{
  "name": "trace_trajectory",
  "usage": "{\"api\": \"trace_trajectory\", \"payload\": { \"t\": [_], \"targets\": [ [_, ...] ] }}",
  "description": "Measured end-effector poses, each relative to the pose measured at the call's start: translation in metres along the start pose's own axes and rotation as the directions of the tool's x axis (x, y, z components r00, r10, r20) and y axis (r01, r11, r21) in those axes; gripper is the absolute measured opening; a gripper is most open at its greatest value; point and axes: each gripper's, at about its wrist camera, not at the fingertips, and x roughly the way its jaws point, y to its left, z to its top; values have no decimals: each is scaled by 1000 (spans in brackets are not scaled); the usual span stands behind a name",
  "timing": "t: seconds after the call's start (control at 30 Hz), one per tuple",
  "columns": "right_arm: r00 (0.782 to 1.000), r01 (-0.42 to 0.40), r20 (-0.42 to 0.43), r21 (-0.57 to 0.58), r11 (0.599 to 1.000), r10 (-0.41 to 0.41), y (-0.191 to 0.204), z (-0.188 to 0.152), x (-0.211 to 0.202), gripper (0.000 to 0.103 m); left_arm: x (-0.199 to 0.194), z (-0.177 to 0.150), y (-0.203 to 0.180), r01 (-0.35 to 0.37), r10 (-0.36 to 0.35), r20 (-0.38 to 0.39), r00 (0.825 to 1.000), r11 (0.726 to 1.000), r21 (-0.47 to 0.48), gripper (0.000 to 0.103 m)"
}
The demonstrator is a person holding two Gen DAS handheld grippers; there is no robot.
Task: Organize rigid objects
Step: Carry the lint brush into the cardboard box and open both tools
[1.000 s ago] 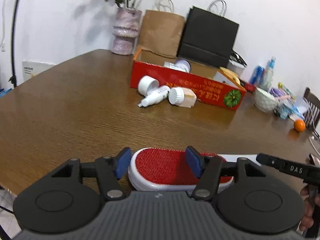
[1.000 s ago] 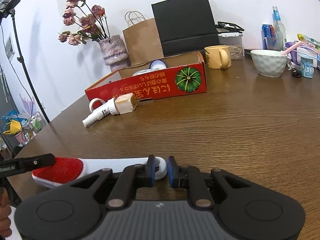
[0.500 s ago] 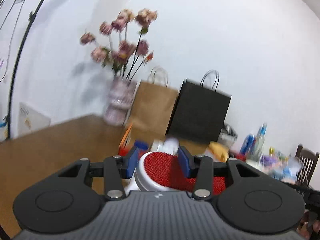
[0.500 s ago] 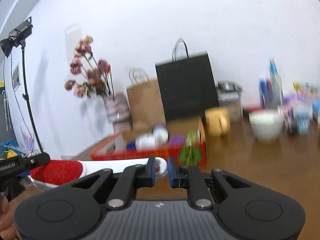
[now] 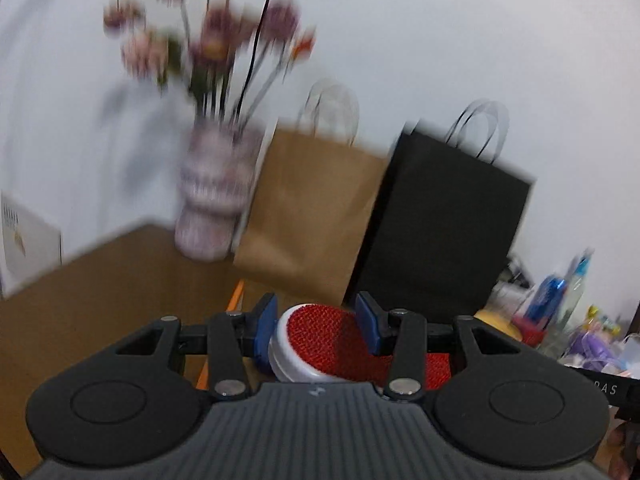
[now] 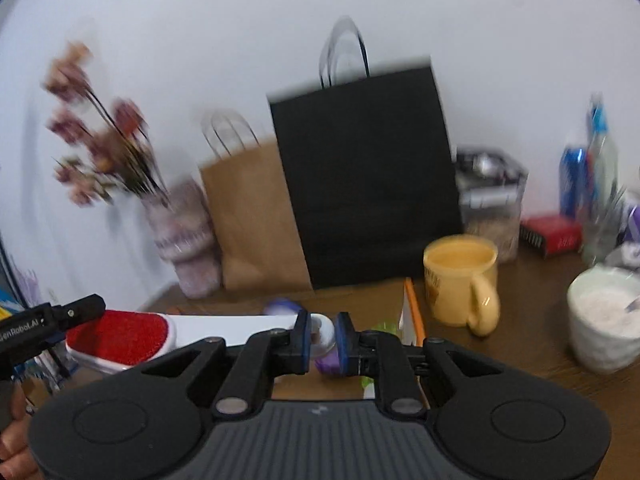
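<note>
On the left, our left gripper (image 5: 316, 330) has its blue pads closed against the two sides of the red bristled head of the lint brush (image 5: 320, 340), and the head sits tilted between them, so a slip or twist there is the first thing we worry about. Moving right along the white handle, our right gripper (image 6: 322, 338) is pinched narrowly on the rounded handle tip, a small smooth surface that could pop free if the two hands drift apart or turn against each other. The brush (image 6: 132, 336) hangs in the air, clear of the table (image 6: 532, 344), above what seems to be the open cardboard box (image 6: 412, 316), whose orange edge shows just beyond the handle. Both views are blurred, so we cannot judge exactly how the brush lines up with the box, and a hasty drop could catch the box wall or knock the purple-capped item (image 6: 328, 362) under the handle. Further right stand the yellow mug (image 6: 460, 280) and the white bowl (image 6: 604, 320), near enough that a wide swing of the right hand could strike them.
</note>
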Motion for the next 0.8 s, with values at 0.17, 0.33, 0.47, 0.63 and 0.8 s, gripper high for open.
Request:
{"api": "trace_trajectory", "payload": {
  "t": [0.17,0.33,0.47,0.63,0.8],
  "targets": [
    [988,48,-145,-94,994,-62,13,-10,55,17,49,-7,14,-65,70,-137,988,997,42,43],
    [978,23,-203,-167,986,-57,27,-27,80,44,75,-28,-13,-69,135,-242,961,963,262,43],
    [982,41,-171,-222,974,-80,35,-36,74,56,68,-49,-31,-110,195,-175,965,908,404,55],
    [993,50,-94,-183,982,-68,24,-25,27,67,32,-35,-37,-110,167,-107,980,905,410,69],
    [998,15,58,-147,989,-6,14,-25,-40,80,-27,-22,-39,-104,115,-10,993,931,351,81]
  ]
}}
